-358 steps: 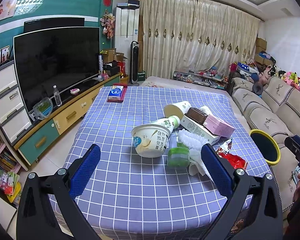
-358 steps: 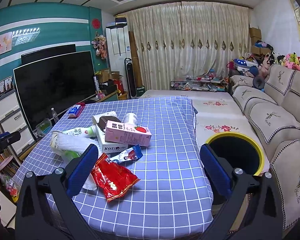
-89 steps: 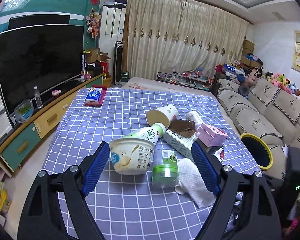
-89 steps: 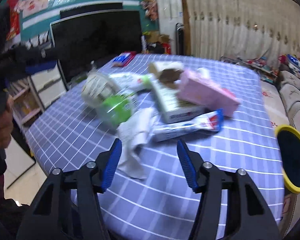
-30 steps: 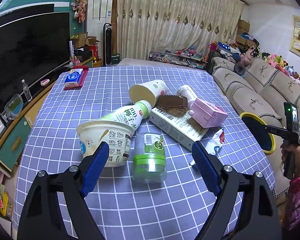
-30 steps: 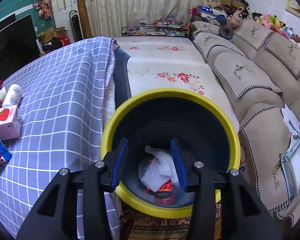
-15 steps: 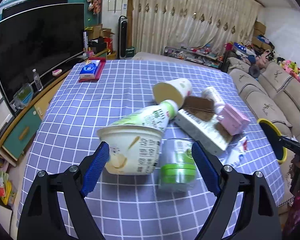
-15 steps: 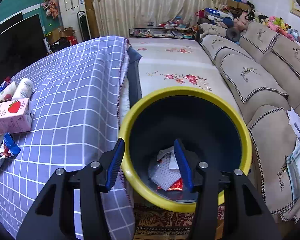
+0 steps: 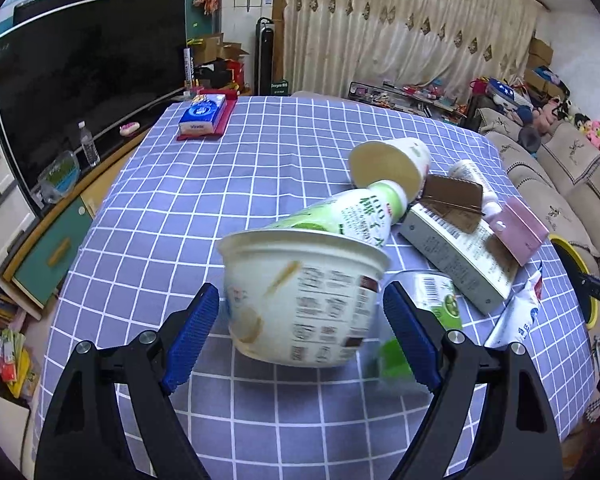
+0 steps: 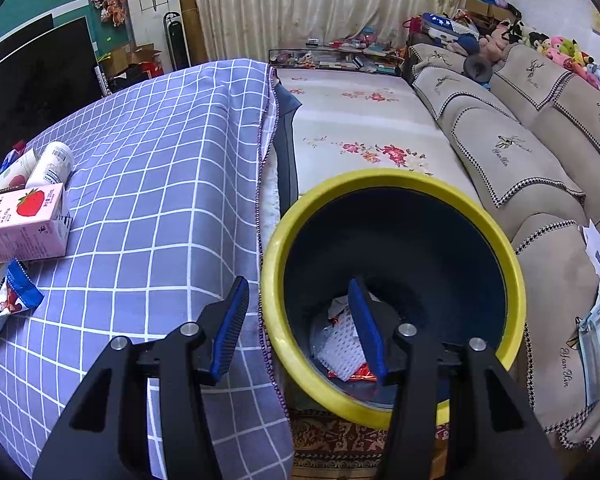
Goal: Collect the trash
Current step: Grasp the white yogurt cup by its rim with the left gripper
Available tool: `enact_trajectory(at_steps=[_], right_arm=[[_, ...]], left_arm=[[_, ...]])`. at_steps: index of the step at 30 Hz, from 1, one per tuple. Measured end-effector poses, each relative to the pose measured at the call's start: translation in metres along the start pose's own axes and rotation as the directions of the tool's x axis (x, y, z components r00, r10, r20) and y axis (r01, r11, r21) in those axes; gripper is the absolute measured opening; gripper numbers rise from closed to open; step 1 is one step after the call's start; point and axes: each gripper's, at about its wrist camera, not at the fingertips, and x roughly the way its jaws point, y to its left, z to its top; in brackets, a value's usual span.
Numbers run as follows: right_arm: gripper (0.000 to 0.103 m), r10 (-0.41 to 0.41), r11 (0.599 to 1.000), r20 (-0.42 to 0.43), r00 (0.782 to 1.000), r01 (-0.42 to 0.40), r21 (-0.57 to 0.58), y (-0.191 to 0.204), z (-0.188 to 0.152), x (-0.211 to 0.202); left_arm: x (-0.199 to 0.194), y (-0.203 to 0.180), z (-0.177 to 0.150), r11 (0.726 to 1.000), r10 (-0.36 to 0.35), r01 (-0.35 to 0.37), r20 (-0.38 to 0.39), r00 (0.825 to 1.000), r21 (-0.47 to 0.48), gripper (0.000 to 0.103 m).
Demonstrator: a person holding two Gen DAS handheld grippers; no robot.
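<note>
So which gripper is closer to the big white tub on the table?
Left. The left gripper is open with the white tub between its fingers. The right gripper is off the table's side, open at the yellow-rimmed bin.

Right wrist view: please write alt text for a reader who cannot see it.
The open, empty right hand-held gripper points down at a yellow-rimmed bin that stands on the floor beside a table with a checked cloth. White mesh and a red wrapper lie in the bin. A pink carton and other litter remain at the table's left.
</note>
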Motion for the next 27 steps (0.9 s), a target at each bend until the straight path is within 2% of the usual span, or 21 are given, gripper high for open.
enact_trajectory(at_steps=[7, 20, 27], right_arm=[[0.050, 0.008, 1.000, -0.013, 1.000, -0.008, -0.016, 0.009, 0.002, 0.007], [0.051, 0.016, 1.000, -0.001, 1.000, -0.016, -0.022, 0.015, 0.004, -0.001], [0.051, 0.031, 0.999, 0.012, 0.999, -0.030, -0.025, 0.018, 0.006, -0.008]], left_arm=[[0.007, -0.001, -0.002, 0.999, -0.002, 0.002, 0.003, 1.000, 0.040, 0.084], [0.028, 0.003, 0.002, 0.997, -0.064, 0.065, -0.013, 0.998, 0.029, 0.081], [0.001, 0.008, 0.001, 0.996, -0.077, 0.076, 0.024, 0.997, 0.051, 0.080]])
